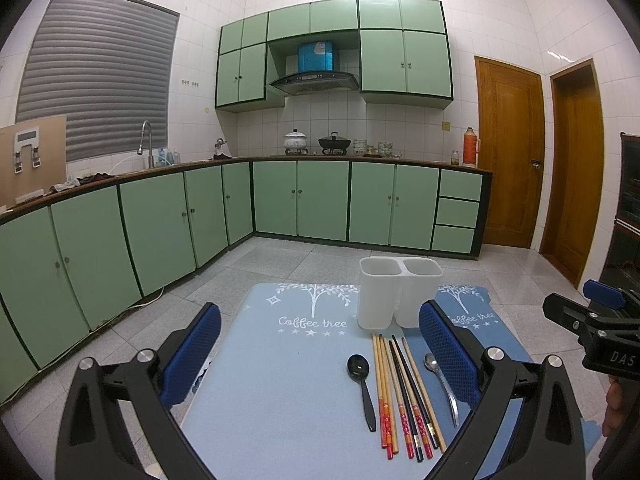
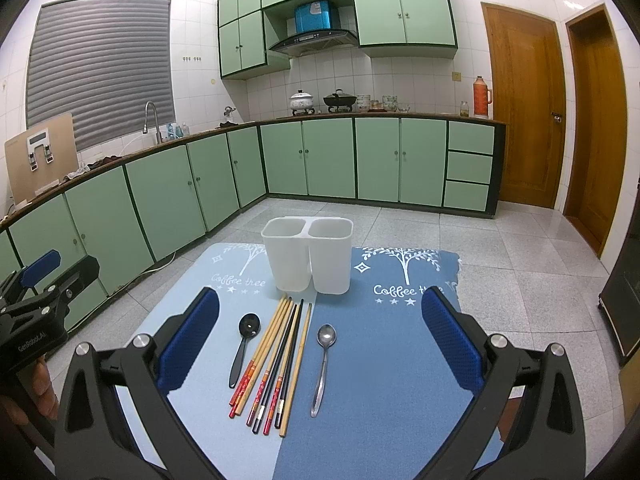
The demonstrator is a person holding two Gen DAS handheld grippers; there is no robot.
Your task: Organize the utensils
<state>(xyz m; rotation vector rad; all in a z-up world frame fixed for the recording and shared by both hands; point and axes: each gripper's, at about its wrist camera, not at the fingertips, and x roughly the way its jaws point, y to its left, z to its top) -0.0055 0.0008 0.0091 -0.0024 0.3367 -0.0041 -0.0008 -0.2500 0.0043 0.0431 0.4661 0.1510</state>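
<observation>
Your spread, empty right gripper (image 2: 320, 332) hovers nearest the chopsticks (image 2: 272, 364), which lie lengthwise at lower centre, pointing toward the holder (image 2: 308, 256).

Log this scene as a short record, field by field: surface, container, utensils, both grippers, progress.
surface: two-tone blue mat on a table
container: white two-compartment holder, upright at the mat's far side, both compartments empty
utensils: black spoon, bundle of chopsticks, metal spoon, lying side by side in front of the holder
left hand-held gripper: open, above the mat, holding nothing
right hand-held gripper: open, above the utensils, holding nothing
progress: nothing sorted yet
</observation>
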